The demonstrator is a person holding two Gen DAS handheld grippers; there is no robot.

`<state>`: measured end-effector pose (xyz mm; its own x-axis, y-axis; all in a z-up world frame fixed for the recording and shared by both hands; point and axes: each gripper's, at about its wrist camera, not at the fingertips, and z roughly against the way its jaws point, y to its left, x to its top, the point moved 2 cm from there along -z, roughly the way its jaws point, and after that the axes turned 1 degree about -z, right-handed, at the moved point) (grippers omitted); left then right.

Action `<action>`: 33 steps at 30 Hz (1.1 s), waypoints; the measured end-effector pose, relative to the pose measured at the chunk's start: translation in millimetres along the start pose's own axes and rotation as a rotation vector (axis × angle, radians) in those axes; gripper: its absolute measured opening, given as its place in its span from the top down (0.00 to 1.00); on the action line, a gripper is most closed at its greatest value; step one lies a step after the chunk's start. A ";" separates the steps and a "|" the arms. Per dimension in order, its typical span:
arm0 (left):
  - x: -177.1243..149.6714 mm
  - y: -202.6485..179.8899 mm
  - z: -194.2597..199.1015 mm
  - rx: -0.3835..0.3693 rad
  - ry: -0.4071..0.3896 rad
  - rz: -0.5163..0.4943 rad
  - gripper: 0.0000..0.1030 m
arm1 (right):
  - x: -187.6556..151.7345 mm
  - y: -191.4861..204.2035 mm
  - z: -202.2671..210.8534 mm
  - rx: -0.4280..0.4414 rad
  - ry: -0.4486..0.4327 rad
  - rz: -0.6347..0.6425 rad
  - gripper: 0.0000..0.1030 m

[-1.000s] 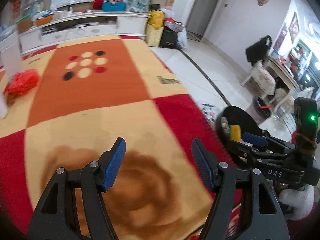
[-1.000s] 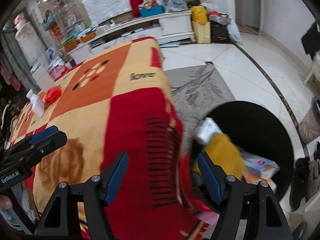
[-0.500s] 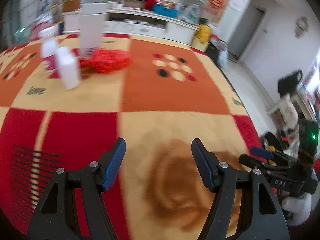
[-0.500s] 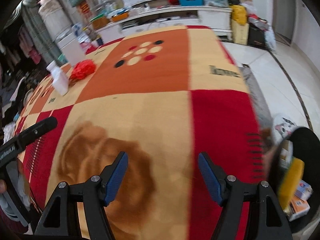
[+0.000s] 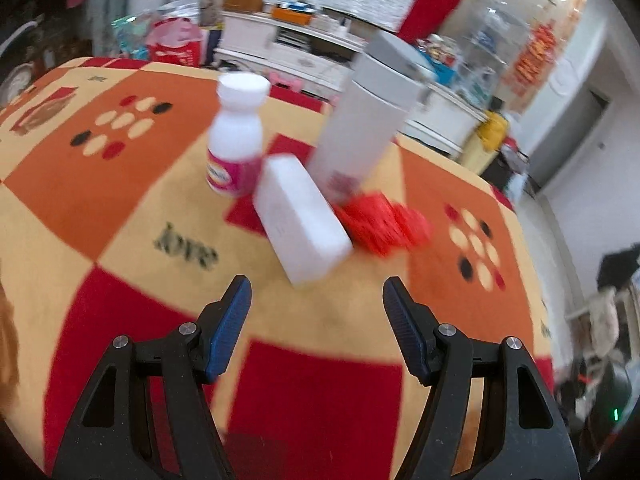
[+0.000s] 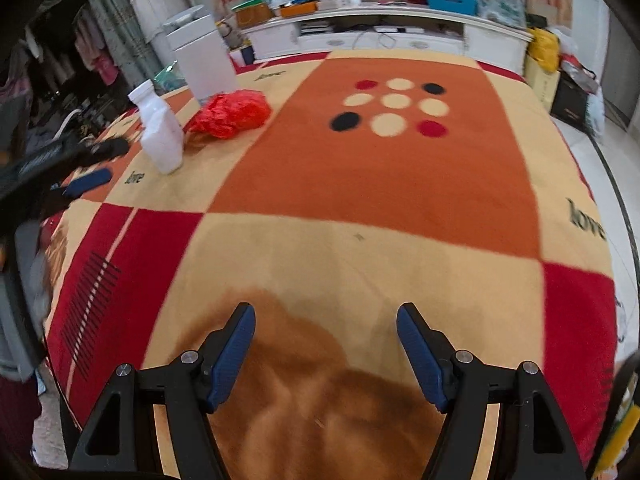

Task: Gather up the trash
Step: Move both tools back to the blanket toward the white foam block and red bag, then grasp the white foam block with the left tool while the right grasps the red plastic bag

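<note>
A white bottle (image 5: pixel 236 140) with a pink label stands on the blanket-covered table (image 5: pixel 120 184). Beside it are a white box (image 5: pixel 300 220), a tall pale carton (image 5: pixel 368 120) and a crumpled red plastic bag (image 5: pixel 384 224). My left gripper (image 5: pixel 316 292) is open and empty, a short way in front of the white box. My right gripper (image 6: pixel 326 316) is open and empty over the brown patch near the table's front edge. The right wrist view shows the bottle (image 6: pixel 160 136), red bag (image 6: pixel 230 114), carton (image 6: pixel 204 60) and left gripper (image 6: pixel 100 164) at far left.
A long white cabinet (image 6: pixel 380 36) loaded with clutter runs behind the table. Boxes and bags (image 6: pixel 560 68) stand on the tiled floor (image 6: pixel 600 148) to the right. A dark clothes rack and shelves fill the left side (image 6: pixel 60 60).
Both views have swung left, away from the black bin on the floor and onto the table. The left gripper has come close to the bottle, box and carton. Both stayed open.
</note>
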<state>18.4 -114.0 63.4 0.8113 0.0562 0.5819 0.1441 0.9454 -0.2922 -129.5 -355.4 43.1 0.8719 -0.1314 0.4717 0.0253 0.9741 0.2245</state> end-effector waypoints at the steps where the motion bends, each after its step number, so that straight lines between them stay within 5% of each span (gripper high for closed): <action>1: 6.2 0.7 -4.7 0.018 -0.002 0.006 0.34 | 3.4 3.2 -1.1 0.006 -0.003 0.004 0.31; 8: 31.9 1.5 -48.4 0.113 0.047 -0.007 0.34 | 53.8 28.6 -16.3 0.039 -0.032 0.080 0.28; 12: 34.8 9.4 -57.3 0.041 0.073 0.020 0.36 | 88.3 42.7 -33.8 0.066 -0.043 0.115 0.25; 17: 30.5 9.5 -48.5 -0.041 0.115 -0.057 0.64 | 127.8 63.0 -57.3 0.107 -0.037 0.150 0.23; 28: 23.3 34.7 -29.8 -0.066 0.148 -0.065 0.62 | 170.8 101.8 -102.7 0.039 -0.065 0.363 0.21; 30: 22.8 36.6 -32.1 -0.069 0.148 -0.049 0.53 | 171.3 106.4 -114.5 0.049 -0.046 0.380 0.26; 32: 23.2 39.7 -34.9 -0.075 0.139 -0.012 0.49 | 169.4 105.5 -117.7 0.081 -0.045 0.358 0.50; 33: 22.2 42.4 -35.6 -0.085 0.139 0.004 0.49 | 168.2 103.5 -117.2 0.099 -0.048 0.334 0.52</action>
<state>62.7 -84.1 36.9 0.8815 0.0094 0.4722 0.1836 0.9143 -0.3610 77.0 -255.1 45.7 0.7999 0.1810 0.5722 -0.3072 0.9426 0.1313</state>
